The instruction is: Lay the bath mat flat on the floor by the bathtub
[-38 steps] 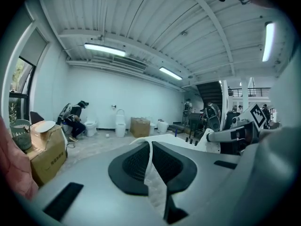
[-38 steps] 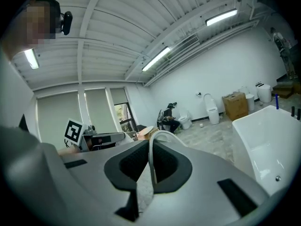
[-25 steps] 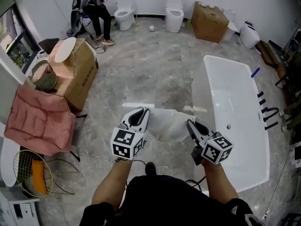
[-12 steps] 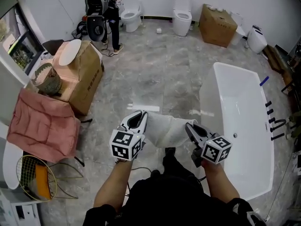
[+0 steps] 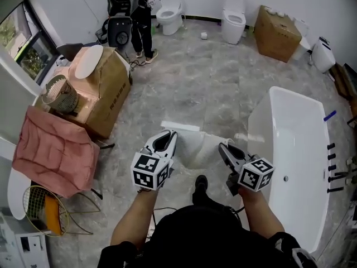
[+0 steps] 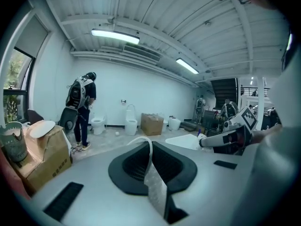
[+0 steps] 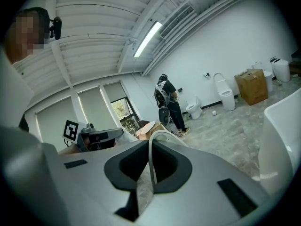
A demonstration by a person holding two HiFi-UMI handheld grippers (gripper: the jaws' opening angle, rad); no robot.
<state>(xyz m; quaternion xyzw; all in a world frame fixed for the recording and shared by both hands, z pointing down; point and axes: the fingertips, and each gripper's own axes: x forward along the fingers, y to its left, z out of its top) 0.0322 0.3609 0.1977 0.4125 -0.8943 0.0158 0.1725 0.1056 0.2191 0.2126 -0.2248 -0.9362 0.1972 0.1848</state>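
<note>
The white bath mat (image 5: 196,147) hangs slack between my two grippers, above the grey floor left of the white bathtub (image 5: 295,149). My left gripper (image 5: 165,140) is shut on the mat's left edge, and a thin strip of that bath mat (image 6: 149,166) shows pinched between its jaws. The right gripper (image 5: 226,149) is shut on the other edge, where the bath mat (image 7: 151,161) also runs between the jaws. Both grippers are held about waist high, side by side.
A cardboard box (image 5: 103,88) with a white lid and a basket (image 5: 58,94) stands at the left, beside a pink cushion (image 5: 53,149). A person (image 5: 142,7) stands by two toilets (image 5: 234,18) at the far wall. Another box (image 5: 277,32) sits at the back right.
The whole view has shifted: the tub now lies farther right and lower, the boxes lower. The person at the back has moved right. Both grippers keep their hold on the mat.
</note>
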